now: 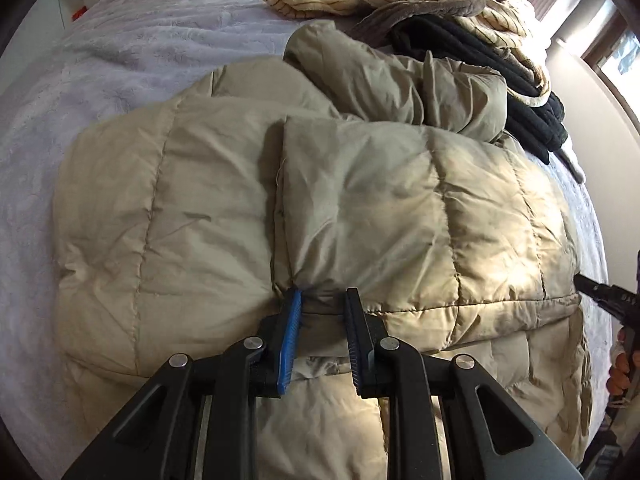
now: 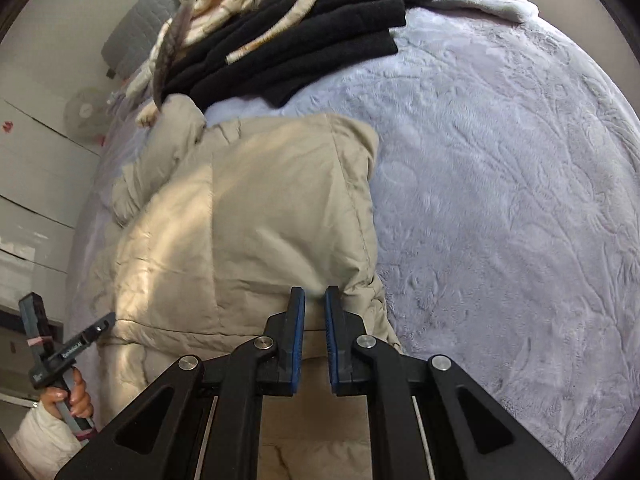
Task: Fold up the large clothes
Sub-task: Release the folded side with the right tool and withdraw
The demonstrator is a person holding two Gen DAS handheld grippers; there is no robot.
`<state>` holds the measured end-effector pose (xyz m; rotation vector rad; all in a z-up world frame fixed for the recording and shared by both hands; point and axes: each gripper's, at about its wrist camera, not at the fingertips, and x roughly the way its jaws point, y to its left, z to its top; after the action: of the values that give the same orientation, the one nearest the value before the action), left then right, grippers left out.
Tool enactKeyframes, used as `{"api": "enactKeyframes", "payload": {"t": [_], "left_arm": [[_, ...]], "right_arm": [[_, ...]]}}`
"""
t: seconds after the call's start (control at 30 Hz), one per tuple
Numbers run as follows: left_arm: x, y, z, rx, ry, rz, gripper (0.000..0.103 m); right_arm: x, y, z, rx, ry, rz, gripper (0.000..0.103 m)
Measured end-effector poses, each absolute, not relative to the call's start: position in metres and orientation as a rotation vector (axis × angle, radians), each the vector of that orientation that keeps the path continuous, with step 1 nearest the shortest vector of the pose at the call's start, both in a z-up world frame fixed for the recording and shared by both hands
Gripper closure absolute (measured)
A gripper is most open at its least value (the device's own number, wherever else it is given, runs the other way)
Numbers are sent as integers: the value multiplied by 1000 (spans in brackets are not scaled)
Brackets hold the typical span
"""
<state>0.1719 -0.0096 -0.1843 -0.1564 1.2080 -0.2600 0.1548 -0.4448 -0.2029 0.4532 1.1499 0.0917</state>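
A beige quilted puffer jacket (image 1: 360,200) lies spread on a bed covered by a lavender plush blanket (image 1: 120,60). My left gripper (image 1: 324,294) is shut on the jacket's near hem beside a folded-over panel, and the cloth bunches between the blue pad and the black one. In the right wrist view the jacket (image 2: 260,220) fills the middle left. My right gripper (image 2: 314,292) is nearly closed on the jacket's near right corner, with fabric pinched between its blue pads. The hand (image 2: 76,396) that holds the other gripper shows at lower left.
A black fleece garment (image 2: 320,40) and a cream striped throw (image 2: 240,0) are piled at the far end of the bed, just beyond the jacket's sleeve. Bare blanket (image 2: 500,200) stretches to the right of the jacket. White drawers (image 2: 32,200) stand beside the bed.
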Motion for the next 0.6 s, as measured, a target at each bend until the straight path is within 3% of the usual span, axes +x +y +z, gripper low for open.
{"api": "enactKeyframes", "payload": {"t": [0.1,0.53,0.6], "left_arm": [[171,-8,-193,-172,1194,-266,79],[159,-14,-172,-102,1205,-146,79],[155,-11,-163,-110,1212,-106,79]], "right_arm": [[160,-448,-222,465,1152,84,103],[131,-450,-192,380,1172,-4,103],[123,-452,-185,384,1180,-37,98]]}}
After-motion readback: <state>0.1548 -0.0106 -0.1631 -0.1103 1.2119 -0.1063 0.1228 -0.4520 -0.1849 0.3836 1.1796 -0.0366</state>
